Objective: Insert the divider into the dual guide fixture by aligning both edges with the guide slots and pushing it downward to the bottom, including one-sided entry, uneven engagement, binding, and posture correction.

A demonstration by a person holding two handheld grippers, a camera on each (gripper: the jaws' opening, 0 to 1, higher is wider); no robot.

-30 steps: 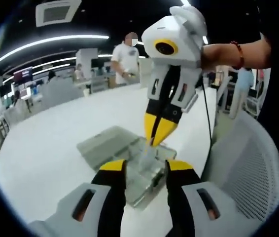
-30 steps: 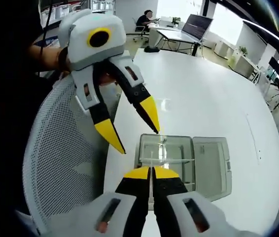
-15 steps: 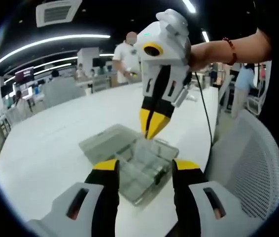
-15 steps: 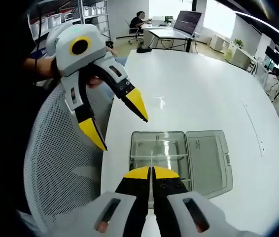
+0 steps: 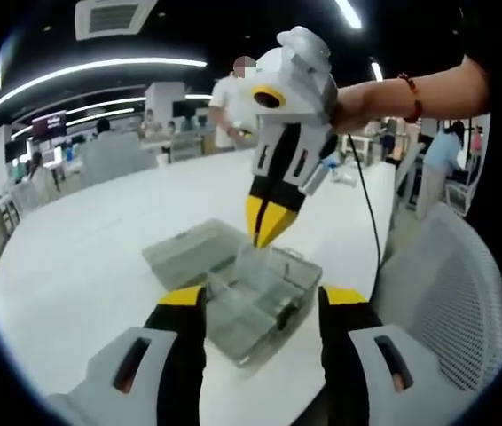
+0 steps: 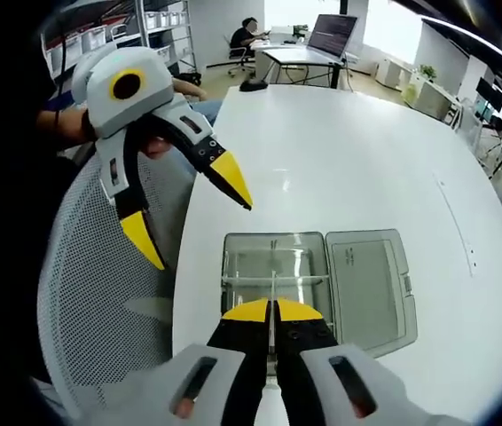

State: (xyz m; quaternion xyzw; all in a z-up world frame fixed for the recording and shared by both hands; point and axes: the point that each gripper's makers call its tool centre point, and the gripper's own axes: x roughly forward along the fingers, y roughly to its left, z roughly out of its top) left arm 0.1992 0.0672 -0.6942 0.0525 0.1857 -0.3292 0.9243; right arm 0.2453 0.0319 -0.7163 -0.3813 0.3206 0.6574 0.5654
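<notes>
A clear plastic box (image 6: 273, 266), the guide fixture, lies on the white table (image 6: 357, 160) with its lid (image 6: 366, 280) folded open beside it. My right gripper (image 6: 272, 310) is shut on a thin clear divider (image 6: 272, 286), seen edge-on above the box's middle cross slot. In the left gripper view the right gripper (image 5: 263, 227) hangs tips-down just over the box (image 5: 260, 297), with the clear divider (image 5: 253, 264) faint below its tips. My left gripper (image 5: 264, 299) is open and holds nothing. It hovers at the box's near side, off the left of the box (image 6: 189, 211) in the right gripper view.
A white mesh chair (image 6: 100, 302) stands against the table edge near the box. A person's hand (image 5: 366, 93) holds the right gripper. Another person (image 5: 233, 111) stands beyond the table's far side. Desks and monitors (image 6: 331, 35) lie further off.
The right gripper has risen a little with the divider, its tips now higher over the box. The left gripper has drawn back from the box, still open.
</notes>
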